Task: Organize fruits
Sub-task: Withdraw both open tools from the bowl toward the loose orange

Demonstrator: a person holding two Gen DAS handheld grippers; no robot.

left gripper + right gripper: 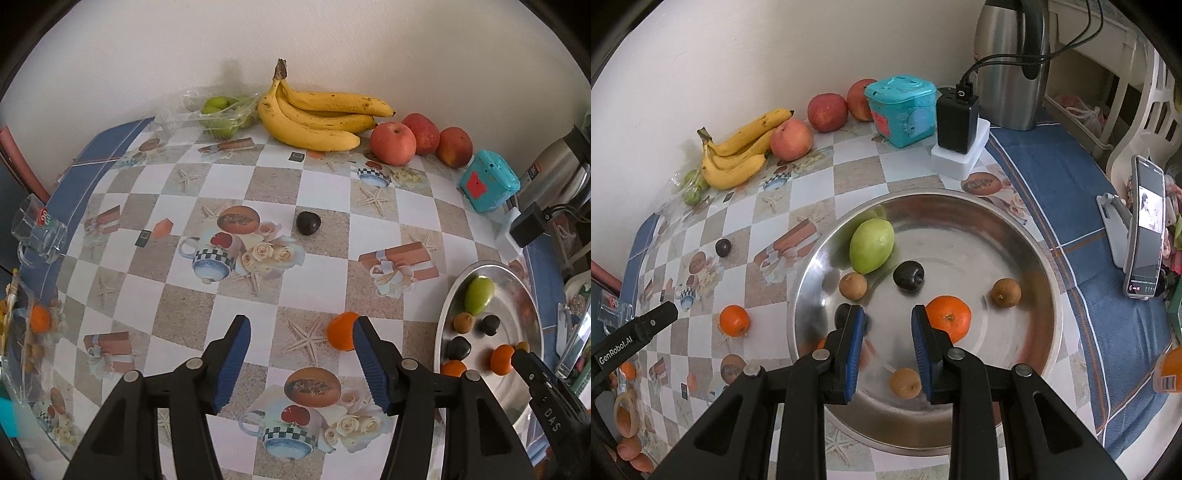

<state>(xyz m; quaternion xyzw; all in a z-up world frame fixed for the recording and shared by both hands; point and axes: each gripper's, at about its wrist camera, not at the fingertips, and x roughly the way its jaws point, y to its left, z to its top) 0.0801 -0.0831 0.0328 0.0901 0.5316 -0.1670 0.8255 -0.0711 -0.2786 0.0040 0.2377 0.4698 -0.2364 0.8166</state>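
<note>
The tangerine [341, 331] on the checked tablecloth [229, 184] is the fruit I judge I should take next: it sits just beside my left gripper's [301, 363] right fingertip, a little left of the steel bowl [1027, 236]. My left jaws stand wide and hold nothing, and the fruit lies off to their right rather than between them. To take it well I'd shift right until it sits centred between the pads, come down low, then close gently so the round skin doesn't squirt out.

My right gripper [888, 345] hovers over the bowl, jaws partly apart and empty, with another tangerine [948, 316] just beside its right finger. The bowl also holds a green guava [871, 245], a dark plum [908, 276] and small brown longans [853, 285].

One more plum [308, 222] lies alone mid-table; bananas [317, 118] and apples [393, 143] line the wall.
</note>
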